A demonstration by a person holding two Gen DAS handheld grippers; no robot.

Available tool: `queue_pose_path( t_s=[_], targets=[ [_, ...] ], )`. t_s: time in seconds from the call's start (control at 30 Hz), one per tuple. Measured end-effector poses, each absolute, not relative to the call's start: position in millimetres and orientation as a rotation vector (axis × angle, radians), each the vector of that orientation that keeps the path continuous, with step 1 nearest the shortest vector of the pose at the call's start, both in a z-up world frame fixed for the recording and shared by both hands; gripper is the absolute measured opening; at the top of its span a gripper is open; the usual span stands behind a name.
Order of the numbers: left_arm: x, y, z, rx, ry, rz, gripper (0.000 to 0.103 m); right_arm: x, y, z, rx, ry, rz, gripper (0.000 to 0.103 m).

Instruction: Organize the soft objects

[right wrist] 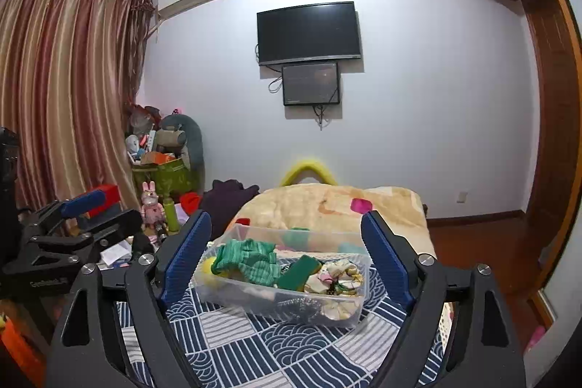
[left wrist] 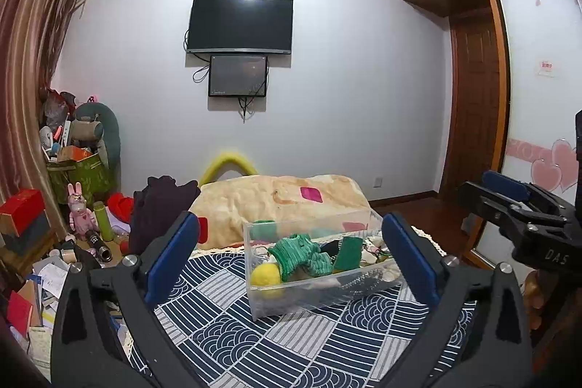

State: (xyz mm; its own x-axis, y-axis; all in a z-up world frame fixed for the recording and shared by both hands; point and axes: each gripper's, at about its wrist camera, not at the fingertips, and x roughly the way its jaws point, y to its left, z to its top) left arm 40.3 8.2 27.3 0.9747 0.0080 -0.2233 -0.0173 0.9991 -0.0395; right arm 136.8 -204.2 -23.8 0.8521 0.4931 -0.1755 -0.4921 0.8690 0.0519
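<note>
Left wrist view: both grippers wide open over the bin

Left gripper [left wrist: 289, 255] and right gripper [right wrist: 285, 255] hover with jaws spread, holding nothing, probably lining up a pick. Clear plastic bin [left wrist: 363, 291] sits on the patterned bedspread [left wrist: 254, 337], gathering a green knitted piece [left wrist: 302, 253], yellow ball [left wrist: 265, 275] and green sponge [right wrist: 298, 273]. Its lower contents are a blurred tangle

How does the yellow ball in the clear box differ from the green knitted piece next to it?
The yellow ball is round, plain and fuzzy; the green knitted piece is ribbed, crumpled and irregular in shape. The yellow ball sits low in a near corner of the clear box; the green knitted piece lies higher, partly over the yellow ball, and looks larger. Both are soft things inside the clear box, and neither gripper touches them.
</note>
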Motion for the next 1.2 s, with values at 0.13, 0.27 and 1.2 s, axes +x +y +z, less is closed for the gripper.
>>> queue_pose_path(
  t_s=[0.13,0.27,1.2],
  targets=[
    [33.1,7.5,26.5,-0.049,0.221,-0.007,0.102,134.9,-203.5,-28.5,0.013,0.193,0.507,0.088],
    [30.8,6.3,23.4,-0.05,0.221,-0.016,0.103,128.3,-204.5,-31.3,0.005,0.191,0.502,0.088],
    [30.8,8.3,18.8,-0.052,0.226,-0.02,0.103,119.0,-210.3,-30.2,0.028,0.191,0.517,0.088]
  ],
)
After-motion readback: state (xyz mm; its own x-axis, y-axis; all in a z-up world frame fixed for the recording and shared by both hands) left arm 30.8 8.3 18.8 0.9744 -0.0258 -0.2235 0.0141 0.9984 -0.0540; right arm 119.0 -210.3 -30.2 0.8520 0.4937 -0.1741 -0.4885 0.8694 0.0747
